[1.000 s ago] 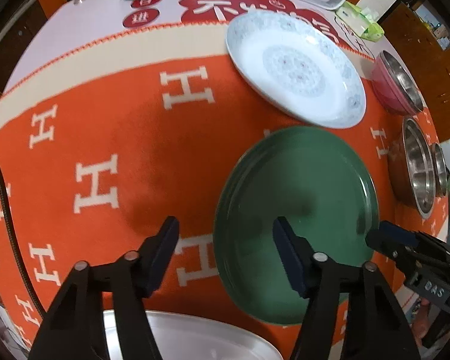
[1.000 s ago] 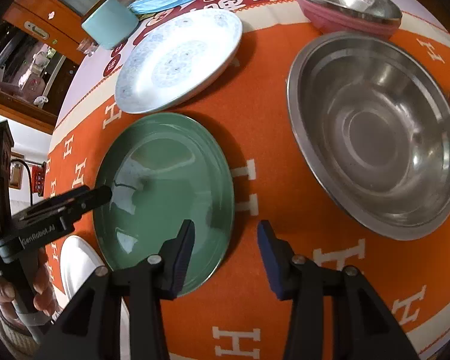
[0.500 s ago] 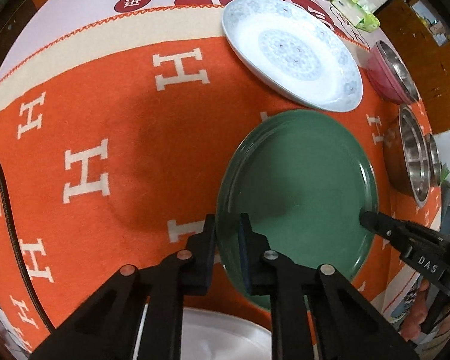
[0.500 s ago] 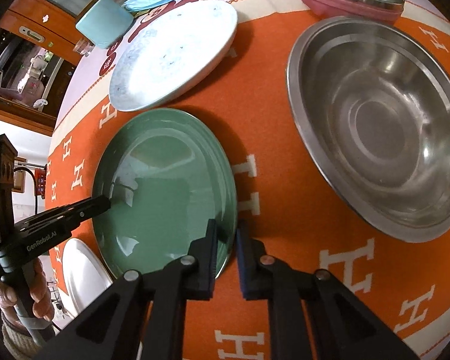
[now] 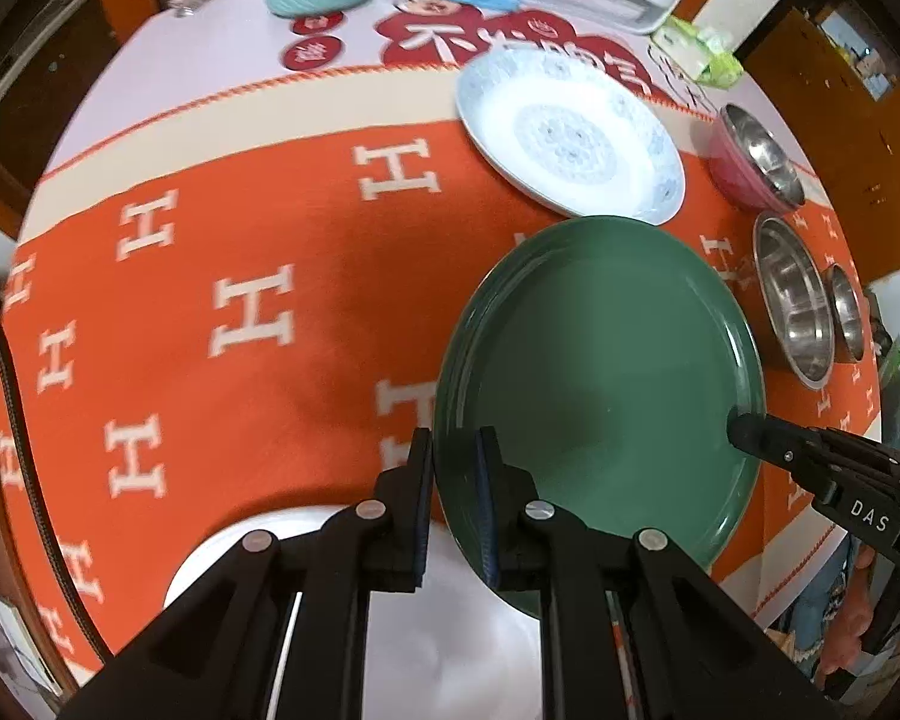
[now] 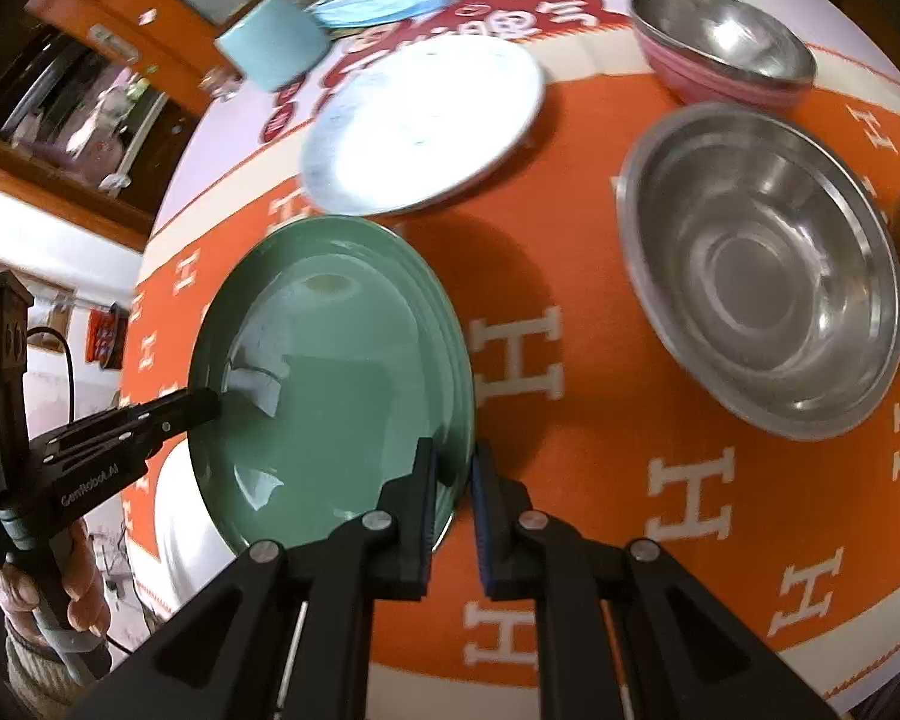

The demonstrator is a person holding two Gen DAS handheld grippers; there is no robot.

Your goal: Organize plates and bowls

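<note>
Sorting is at an early stage, by the look of it: nothing on the orange cloth (image 5: 258, 252) is stacked yet. Both tongs are pinching the green plate (image 5: 606, 372), 1 on each side of its rim. The left gripper (image 5: 455, 501) clamps the plate's left edge, and the right gripper (image 6: 451, 510) clamps the opposite edge. The plate appears lifted a little off the cloth, to judge by the shadow under its far side in the right wrist view, and it hangs partly over a white plate (image 5: 354, 618) at the near edge of the table. That white plate looks like the likely landing spot, though that is only a guess.

Still lying apart: a patterned plate (image 5: 570, 138) just beyond the green one, a pink bowl (image 6: 720, 57) at the far right, a big steel bowl (image 6: 762, 270) nearer, and a small steel bowl (image 5: 847, 321) just right of it. So 3 bowls wait to be nested and at least 2 plates to be piled.

All 3 bowls show bare metal inside and hold nothing. The green plate carries no food, only reflections. The patterned plate is bare too. What is on the white plate under the grippers cannot be told, as it is mostly hidden.
</note>
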